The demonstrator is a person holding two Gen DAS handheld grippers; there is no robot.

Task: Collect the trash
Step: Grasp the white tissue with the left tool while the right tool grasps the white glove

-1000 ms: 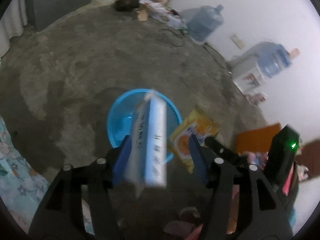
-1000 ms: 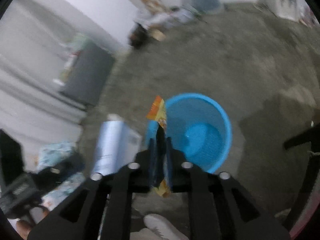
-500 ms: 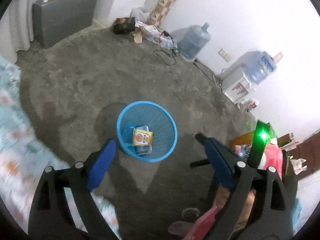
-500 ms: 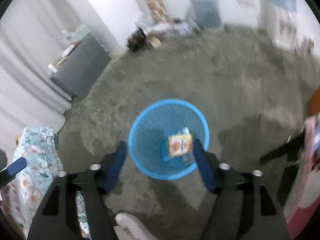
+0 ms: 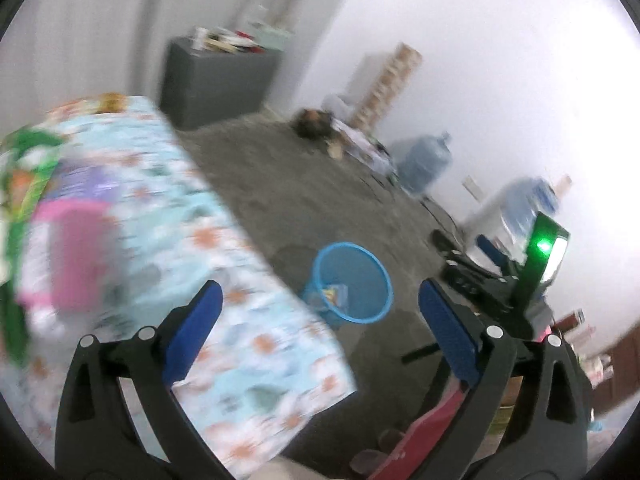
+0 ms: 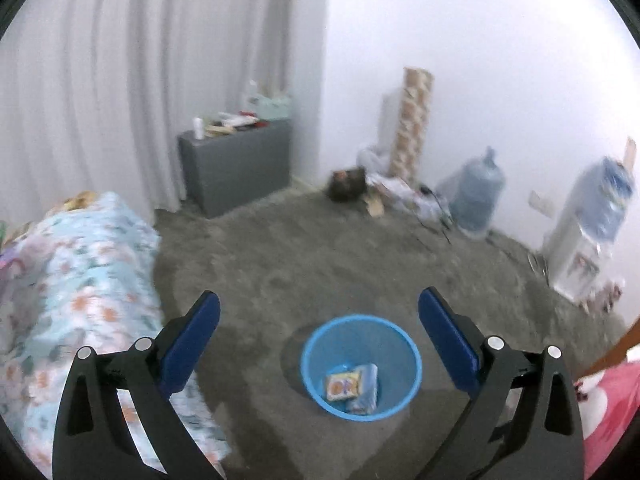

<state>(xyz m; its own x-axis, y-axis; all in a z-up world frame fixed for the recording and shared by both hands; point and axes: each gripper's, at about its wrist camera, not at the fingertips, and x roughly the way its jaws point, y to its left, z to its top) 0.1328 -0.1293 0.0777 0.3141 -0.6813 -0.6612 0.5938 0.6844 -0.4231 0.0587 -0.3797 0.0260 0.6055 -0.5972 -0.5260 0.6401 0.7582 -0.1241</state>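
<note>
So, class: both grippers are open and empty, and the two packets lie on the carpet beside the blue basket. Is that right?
Not quite. The left gripper and right gripper are indeed open and empty, their jaws having just been opening. But the right wrist view shows the two packets lying inside the blue basket, not beside it.

Bare grey floor (image 6: 320,264) lies open all around the blue bin (image 6: 362,366), which stands alone with its mouth unobstructed. The bed (image 6: 76,276) blocks the left side. A grey cabinet (image 6: 236,164) stands against the curtain, clutter (image 6: 384,196) and water jugs (image 6: 476,196) line the far wall, and a dispenser (image 6: 580,248) stands at right.
</note>
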